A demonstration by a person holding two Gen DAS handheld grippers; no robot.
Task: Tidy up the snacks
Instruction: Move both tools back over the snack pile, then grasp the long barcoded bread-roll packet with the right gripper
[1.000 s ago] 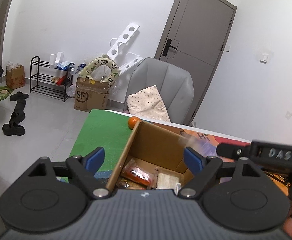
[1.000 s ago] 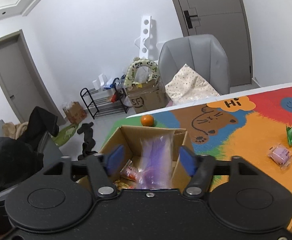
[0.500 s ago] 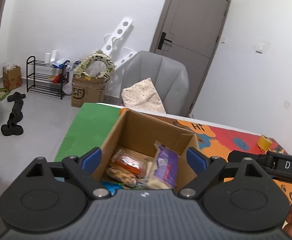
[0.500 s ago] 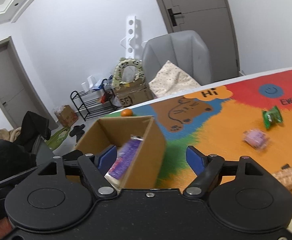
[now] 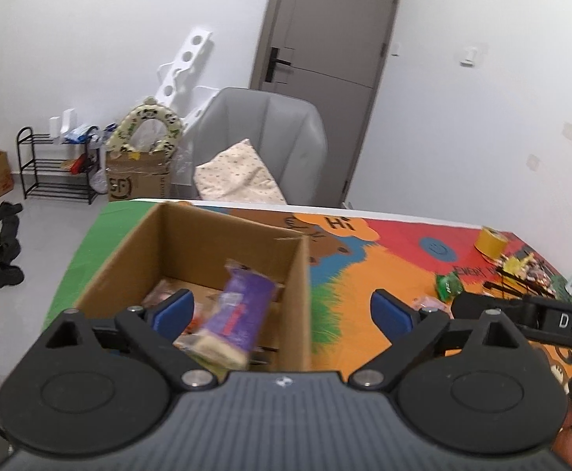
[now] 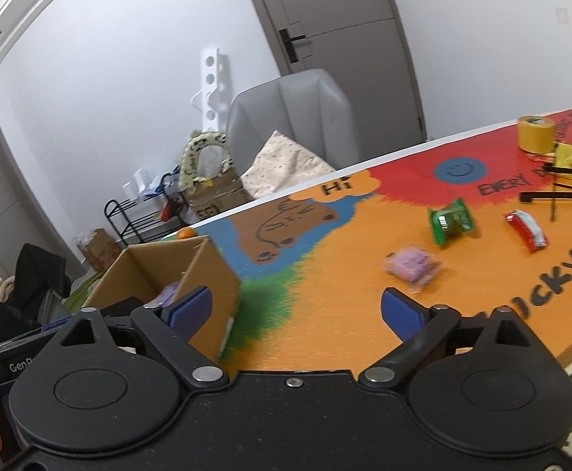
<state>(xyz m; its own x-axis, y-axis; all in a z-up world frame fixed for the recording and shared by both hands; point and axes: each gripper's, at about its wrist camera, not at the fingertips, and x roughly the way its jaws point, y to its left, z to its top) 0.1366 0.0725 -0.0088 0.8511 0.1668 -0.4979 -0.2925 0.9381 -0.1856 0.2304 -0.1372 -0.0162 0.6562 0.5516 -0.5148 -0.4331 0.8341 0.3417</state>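
Both grippers, left (image 5: 282, 308) and right (image 6: 296, 308), wide apart, nothing held. Box (image 5: 223, 243) near mat's (image 6: 325, 306) left edge; pouch (image 6: 411, 265) w/ bare mat around.

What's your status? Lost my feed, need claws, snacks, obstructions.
Both claws open, empty: left claw, right claw. Purple snack in cardboard box. Pink snack, green snack, red snack loose on mat. Path unobstructed.

The left gripper (image 5: 282, 308) hangs with its blue pads spread wide and nothing between them. Ahead of its left pad sits an open cardboard box (image 5: 223, 247) with a purple snack pack (image 5: 239, 310) leaning inside; a green packet (image 5: 449, 284) lies beyond the right pad on the colourful mat (image 5: 364, 274)
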